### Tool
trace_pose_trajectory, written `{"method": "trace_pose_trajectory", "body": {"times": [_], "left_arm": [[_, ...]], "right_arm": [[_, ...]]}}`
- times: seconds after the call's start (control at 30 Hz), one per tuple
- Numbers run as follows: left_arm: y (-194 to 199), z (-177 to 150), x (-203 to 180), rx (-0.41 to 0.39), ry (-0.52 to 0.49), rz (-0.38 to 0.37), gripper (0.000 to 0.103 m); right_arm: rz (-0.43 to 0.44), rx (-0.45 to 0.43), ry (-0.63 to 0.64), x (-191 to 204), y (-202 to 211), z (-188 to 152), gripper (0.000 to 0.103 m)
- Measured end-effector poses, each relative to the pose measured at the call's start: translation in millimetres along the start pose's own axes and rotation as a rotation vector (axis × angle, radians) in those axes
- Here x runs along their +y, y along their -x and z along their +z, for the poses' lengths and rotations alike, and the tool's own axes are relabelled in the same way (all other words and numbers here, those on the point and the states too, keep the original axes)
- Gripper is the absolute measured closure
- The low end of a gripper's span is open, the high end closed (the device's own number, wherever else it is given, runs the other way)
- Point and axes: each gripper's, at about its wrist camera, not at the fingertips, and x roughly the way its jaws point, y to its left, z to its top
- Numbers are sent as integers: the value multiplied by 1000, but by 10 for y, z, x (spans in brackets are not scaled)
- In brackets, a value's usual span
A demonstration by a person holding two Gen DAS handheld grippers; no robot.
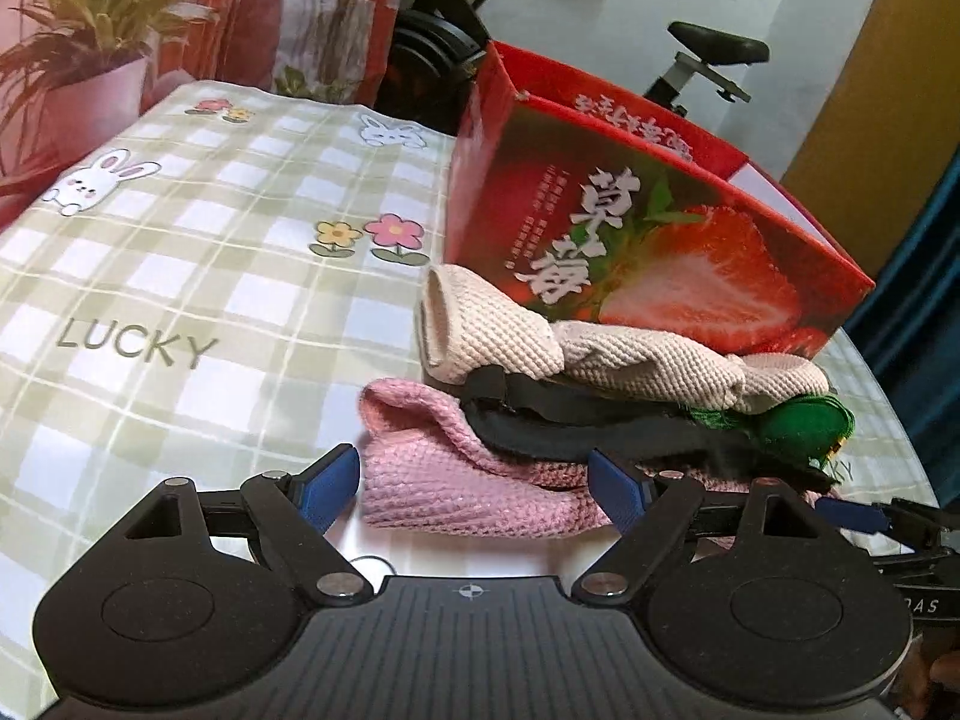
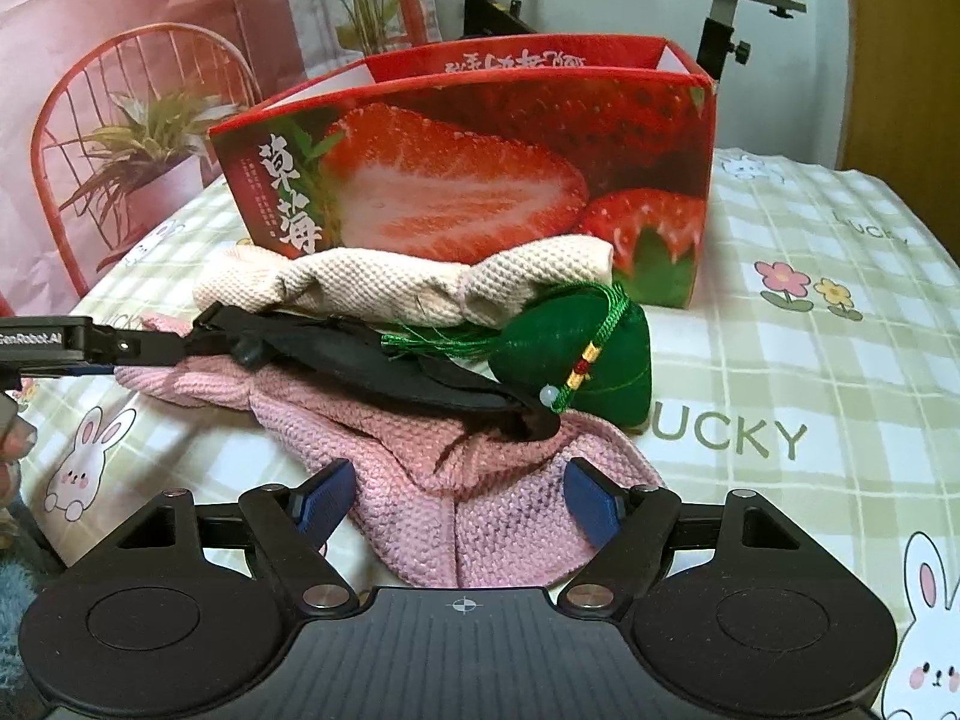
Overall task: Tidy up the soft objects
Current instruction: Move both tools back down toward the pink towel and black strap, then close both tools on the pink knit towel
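A pile of soft things lies on the checked tablecloth in front of a red strawberry box (image 1: pixel 648 240) (image 2: pixel 480 180). A pink knitted cloth (image 1: pixel 456 480) (image 2: pixel 498 504) is at the bottom, a black fabric piece (image 1: pixel 600 420) (image 2: pixel 372 360) lies on it, a beige knitted cloth (image 1: pixel 600 354) (image 2: pixel 390 282) is on top, and a green tasselled pouch (image 1: pixel 804 426) (image 2: pixel 576 360) sits beside them. My left gripper (image 1: pixel 474 480) is open around the pink cloth's edge. My right gripper (image 2: pixel 459 498) is open, its fingers on either side of the pink cloth.
The tablecloth (image 1: pixel 180 300) (image 2: pixel 828 360) has rabbits, flowers and "LUCKY" print. A potted plant (image 1: pixel 90 78) (image 2: pixel 162 168) and red chair (image 2: pixel 72 120) stand beyond the table's far left. An exercise bike (image 1: pixel 708 60) (image 2: pixel 738 12) stands behind the box.
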Motion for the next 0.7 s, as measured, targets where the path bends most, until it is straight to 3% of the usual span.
{"method": "trace_pose_trajectory", "body": {"times": [0.07, 0.23, 0.43, 0.7], "left_arm": [[-34, -22, -56, 18, -38, -40, 18], [-92, -84, -218, 38, -144, -13, 17], [-153, 6, -106, 25, -58, -5, 16], [-218, -13, -177, 23, -101, 1, 13]], "right_arm": [[0, -9, -3, 2, -6, 12, 29], [1, -5, -51, -71, -43, 20, 29], [-6, 5, -26, -33, -68, 10, 28], [-24, 13, 46, 64, -105, 5, 28]]}}
